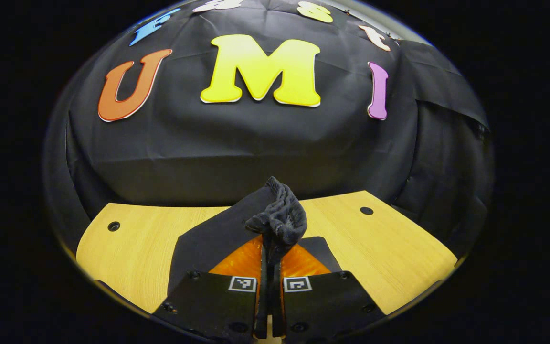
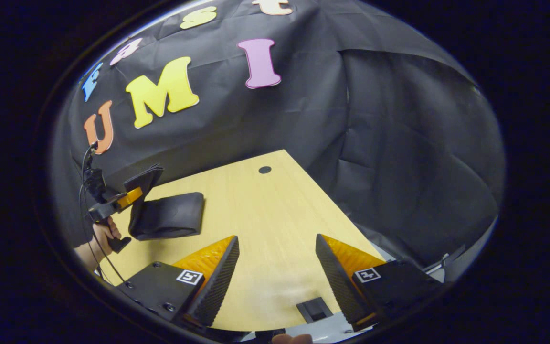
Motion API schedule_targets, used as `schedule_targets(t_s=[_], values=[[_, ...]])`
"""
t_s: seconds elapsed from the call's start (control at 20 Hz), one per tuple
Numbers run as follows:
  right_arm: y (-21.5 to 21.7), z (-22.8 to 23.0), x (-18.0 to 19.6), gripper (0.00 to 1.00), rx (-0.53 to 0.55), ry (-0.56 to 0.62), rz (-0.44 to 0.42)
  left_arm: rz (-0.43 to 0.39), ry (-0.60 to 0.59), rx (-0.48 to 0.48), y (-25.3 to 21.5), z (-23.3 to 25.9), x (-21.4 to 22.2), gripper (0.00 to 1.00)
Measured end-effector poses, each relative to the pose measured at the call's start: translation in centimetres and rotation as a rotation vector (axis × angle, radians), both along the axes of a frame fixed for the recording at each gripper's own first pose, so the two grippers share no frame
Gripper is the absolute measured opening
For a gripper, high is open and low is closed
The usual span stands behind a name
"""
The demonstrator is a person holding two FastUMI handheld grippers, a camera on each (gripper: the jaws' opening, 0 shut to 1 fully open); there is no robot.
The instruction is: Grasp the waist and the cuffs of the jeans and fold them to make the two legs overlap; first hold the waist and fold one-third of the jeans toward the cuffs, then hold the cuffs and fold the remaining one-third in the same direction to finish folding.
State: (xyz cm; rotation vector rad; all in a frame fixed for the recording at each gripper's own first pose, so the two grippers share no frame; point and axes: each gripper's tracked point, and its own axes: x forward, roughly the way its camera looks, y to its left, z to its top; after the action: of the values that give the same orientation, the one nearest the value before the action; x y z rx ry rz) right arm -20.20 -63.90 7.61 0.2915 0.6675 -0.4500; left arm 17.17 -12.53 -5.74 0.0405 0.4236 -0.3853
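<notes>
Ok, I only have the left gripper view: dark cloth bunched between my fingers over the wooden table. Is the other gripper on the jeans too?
Observer: No. The right gripper is open, with bare table between its fingers.
Operator: How do the jeans lie overall?
Observer: The jeans sit in a compact folded bundle near the table's far left; the left gripper lifts one edge.
Operator: Anything else ahead of the right one?
Observer: A hand holding the left gripper's handle.
</notes>
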Motion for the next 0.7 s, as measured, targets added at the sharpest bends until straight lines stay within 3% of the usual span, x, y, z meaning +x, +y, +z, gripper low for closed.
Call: schedule_targets(t_s=[0.5,0.55,0.7], values=[[-1.4,-0.9,-1.6,0.99,0.004,0.034,-0.052,-0.004,0.113,0.053,-2.4,-6.5,-0.7,0.07],[-1.5,-1.0,-1.6,0.94,0.004,0.036,-0.057,0.001,0.126,0.053,-2.5,-7.0,-0.8,0.07],[-1.5,-1.5,-2.0,0.99,0.009,0.051,-0.068,0.009,0.164,0.054,-2.7,-8.6,-1.2,0.08]])
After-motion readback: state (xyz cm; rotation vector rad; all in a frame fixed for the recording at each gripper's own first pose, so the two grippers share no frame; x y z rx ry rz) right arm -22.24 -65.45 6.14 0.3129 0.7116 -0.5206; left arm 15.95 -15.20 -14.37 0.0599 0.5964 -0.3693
